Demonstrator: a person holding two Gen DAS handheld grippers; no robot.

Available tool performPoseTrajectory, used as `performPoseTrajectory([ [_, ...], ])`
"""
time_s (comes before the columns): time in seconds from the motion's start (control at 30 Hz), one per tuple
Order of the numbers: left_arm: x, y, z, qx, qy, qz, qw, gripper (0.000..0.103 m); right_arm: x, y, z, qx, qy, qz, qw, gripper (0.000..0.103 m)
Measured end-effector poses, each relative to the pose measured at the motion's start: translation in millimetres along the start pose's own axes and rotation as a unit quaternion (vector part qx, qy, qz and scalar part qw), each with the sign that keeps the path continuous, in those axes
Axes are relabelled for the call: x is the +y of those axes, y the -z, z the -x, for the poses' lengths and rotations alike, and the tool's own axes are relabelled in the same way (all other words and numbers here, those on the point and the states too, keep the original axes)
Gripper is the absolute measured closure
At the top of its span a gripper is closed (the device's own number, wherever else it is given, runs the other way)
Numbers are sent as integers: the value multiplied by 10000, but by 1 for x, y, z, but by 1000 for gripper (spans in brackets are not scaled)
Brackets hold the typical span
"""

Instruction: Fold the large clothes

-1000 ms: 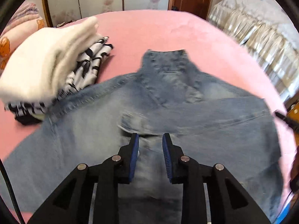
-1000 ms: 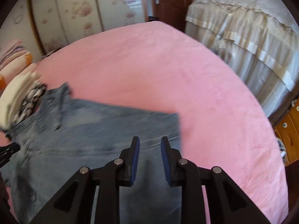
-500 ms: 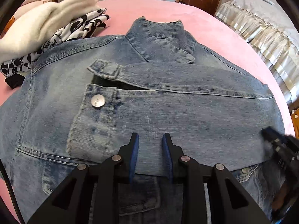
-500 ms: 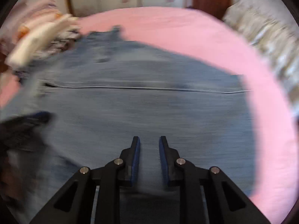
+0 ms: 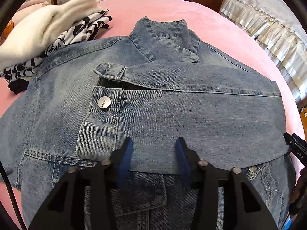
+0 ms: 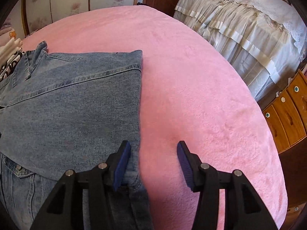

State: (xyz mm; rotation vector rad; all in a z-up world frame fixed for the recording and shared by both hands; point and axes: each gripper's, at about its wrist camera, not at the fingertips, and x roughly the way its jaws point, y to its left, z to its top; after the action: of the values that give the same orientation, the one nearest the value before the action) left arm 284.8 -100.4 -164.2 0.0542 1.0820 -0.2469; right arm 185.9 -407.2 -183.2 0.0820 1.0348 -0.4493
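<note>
Denim jacket (image 5: 172, 115) lies front-up on the pink bed (image 6: 191, 76), both sleeves already folded across its chest. Your left claw (image 5: 153, 151) and right claw (image 6: 153, 153) hang open, holding nothing; the lengthwise folds are left.

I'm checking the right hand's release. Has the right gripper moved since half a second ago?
Yes. The right gripper has slid right: against the denim jacket's folded edge it now straddles that edge over the pink blanket, jaws wider apart.
</note>
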Motion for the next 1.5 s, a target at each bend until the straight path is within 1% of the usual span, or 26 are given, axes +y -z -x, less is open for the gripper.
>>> performPoseTrajectory([
  [0.13,-11,5,7,-65,-245,-182,9995,47,2,0,0,83,197,-116,9997,49],
  [0.23,-13,9,13,-85,-256,-109,9996,46,3,2,5,162,268,-236,9992,48],
  [0.37,-15,14,29,-71,-166,43,9998,46,-4,5,23,113,46,-620,9980,48],
  [0.5,-18,23,52,-168,-197,31,9997,45,0,15,47,92,21,-715,9974,48],
  [0.57,-19,28,64,-200,-178,24,9996,44,2,23,57,155,-47,-812,9966,39],
  [0.63,-19,36,80,-255,-124,27,9996,44,7,33,69,189,-131,-886,9958,36],
  [0.7,-17,44,93,-272,-94,23,9996,44,14,44,83,194,-202,-918,9954,36],
  [0.77,-15,53,107,-285,-109,-23,9995,43,20,52,97,182,-284,-865,9957,35],
  [0.87,-7,69,129,-313,-128,-62,9994,43,30,60,115,142,-553,-726,9957,35],
  [0.97,7,84,150,-351,-66,73,9993,43,41,73,139,-5,-741,-550,9957,35],
  [1.03,17,94,163,-373,-59,199,9991,43,49,81,152,-79,-756,-464,9960,35],
  [1.13,34,110,183,-419,-218,361,9982,43,65,95,170,-7,-946,-276,9951,35],
  [1.27,56,127,206,-503,-151,492,9974,43,88,114,189,1,-1112,-44,9938,35],
  [1.37,73,138,224,-581,-294,608,9960,43,106,123,203,-78,-1133,119,9935,35],
  [1.47,91,144,239,-652,-405,700,9946,42,124,128,221,-206,-1311,268,9908,35],
  [1.5,97,146,244,-691,-413,739,9940,40,130,128,227,-255,-1367,313,9898,35],
])
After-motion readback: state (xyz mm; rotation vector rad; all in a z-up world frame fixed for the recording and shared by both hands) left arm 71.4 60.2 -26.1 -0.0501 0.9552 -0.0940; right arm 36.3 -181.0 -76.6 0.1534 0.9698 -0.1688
